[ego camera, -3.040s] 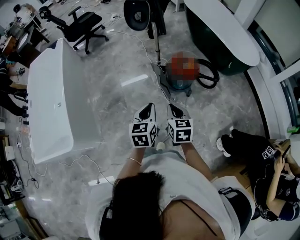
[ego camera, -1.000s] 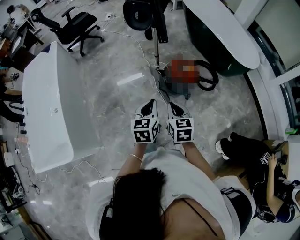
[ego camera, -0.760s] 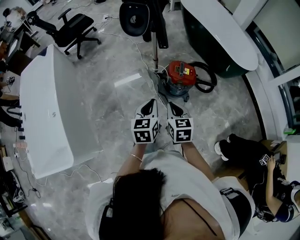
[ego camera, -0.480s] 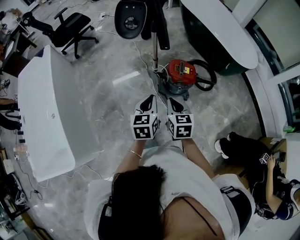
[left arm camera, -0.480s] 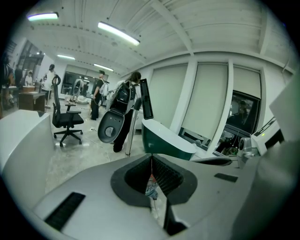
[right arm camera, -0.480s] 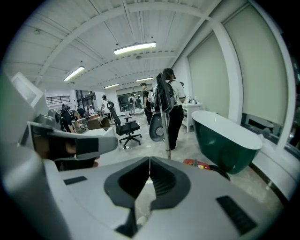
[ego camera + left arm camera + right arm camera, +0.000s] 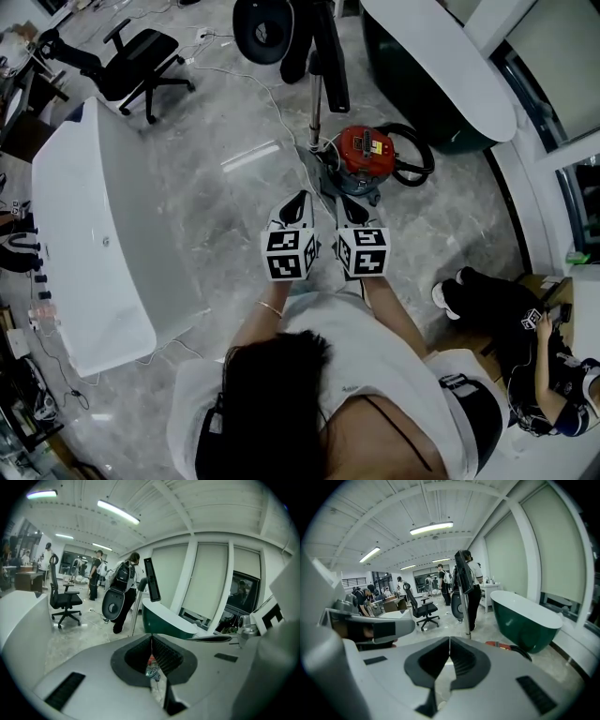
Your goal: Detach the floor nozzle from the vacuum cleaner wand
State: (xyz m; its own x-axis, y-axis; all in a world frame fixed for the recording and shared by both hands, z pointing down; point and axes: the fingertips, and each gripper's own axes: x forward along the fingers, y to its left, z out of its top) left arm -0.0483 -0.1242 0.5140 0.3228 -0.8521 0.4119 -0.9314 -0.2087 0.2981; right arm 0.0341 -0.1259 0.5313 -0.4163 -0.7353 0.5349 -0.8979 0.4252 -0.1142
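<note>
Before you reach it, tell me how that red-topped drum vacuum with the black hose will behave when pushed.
The red-topped drum vacuum looks squat and wide, so it would probably slide on the smooth grey marble floor rather than tip. Its black hose lies in a loop, so it is likely floppy and may drag behind.

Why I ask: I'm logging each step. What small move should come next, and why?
Probably bring both tools forward to the red vacuum cleaner. The left tool and right tool are shut, empty and side by side, and the vacuum stands ahead of them, untouched, so nothing can be gripped yet.
</note>
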